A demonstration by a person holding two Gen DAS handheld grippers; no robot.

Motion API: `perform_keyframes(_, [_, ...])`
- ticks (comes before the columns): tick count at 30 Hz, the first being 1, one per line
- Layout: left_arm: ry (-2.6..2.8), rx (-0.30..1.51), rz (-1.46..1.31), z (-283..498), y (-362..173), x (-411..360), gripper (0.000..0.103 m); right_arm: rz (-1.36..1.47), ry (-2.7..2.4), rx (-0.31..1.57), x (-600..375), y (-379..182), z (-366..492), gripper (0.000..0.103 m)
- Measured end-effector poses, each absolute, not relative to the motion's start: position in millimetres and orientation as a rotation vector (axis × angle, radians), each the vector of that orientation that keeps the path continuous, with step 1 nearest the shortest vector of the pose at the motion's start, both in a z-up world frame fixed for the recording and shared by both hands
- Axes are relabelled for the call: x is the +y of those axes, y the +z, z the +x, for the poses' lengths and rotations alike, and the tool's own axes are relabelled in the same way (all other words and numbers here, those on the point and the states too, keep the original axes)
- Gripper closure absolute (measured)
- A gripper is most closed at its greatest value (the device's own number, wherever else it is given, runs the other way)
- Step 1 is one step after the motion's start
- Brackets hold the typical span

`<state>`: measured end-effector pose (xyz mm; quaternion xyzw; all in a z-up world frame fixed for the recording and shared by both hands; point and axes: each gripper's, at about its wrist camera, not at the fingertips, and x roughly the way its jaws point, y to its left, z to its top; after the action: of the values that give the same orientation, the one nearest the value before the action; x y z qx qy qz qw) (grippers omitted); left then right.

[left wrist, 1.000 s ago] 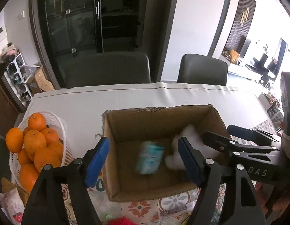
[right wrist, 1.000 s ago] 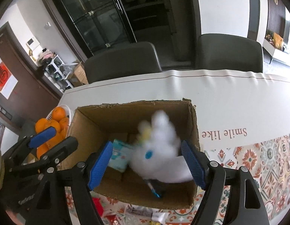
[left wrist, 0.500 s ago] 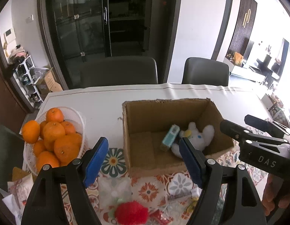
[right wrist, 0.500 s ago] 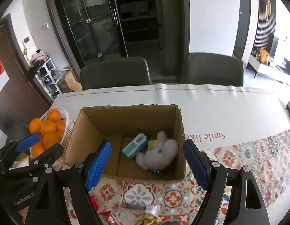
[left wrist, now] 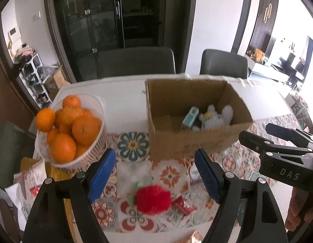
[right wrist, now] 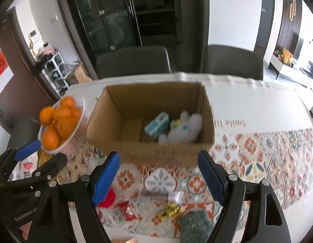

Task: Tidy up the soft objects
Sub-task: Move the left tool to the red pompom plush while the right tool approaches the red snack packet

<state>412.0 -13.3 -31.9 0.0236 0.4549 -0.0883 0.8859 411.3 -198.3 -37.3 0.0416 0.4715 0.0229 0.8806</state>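
We pull both tongs back from the cardboard box (right wrist: 150, 121): the white plush bunny (right wrist: 182, 130) and tissue pack (right wrist: 157, 126) now lie inside. Left tongs (left wrist: 155, 175), jaws just opening, and right tongs (right wrist: 158, 178) stand spread and empty; the red plush strawberry (left wrist: 152, 199) waits on the tabletop (right wrist: 257, 109).

Two dark chairs (left wrist: 136, 60) (left wrist: 224, 61) stand at the table's (left wrist: 124, 93) far edge, before a tall black glass-door cabinet (left wrist: 116, 14) and a white wall (left wrist: 215, 14). A white shelf unit (left wrist: 34, 77) stands at the left beside a brown door (right wrist: 12, 64). To the right, a bright living area (left wrist: 285, 60) opens, daylight pouring in.
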Motion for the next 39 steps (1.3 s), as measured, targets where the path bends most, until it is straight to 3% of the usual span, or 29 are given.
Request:
perform_keyframes(28, [-0.211,1.289,0.068,411,-149,7,0.022,0.116,0.172,1.394,-155,-171,373,0.024])
perform_keyframes(39, [-0.242,1.393,0.018,422,-180,0,0.022,0.138,0.287,1.447,-134,-203,371,0.033])
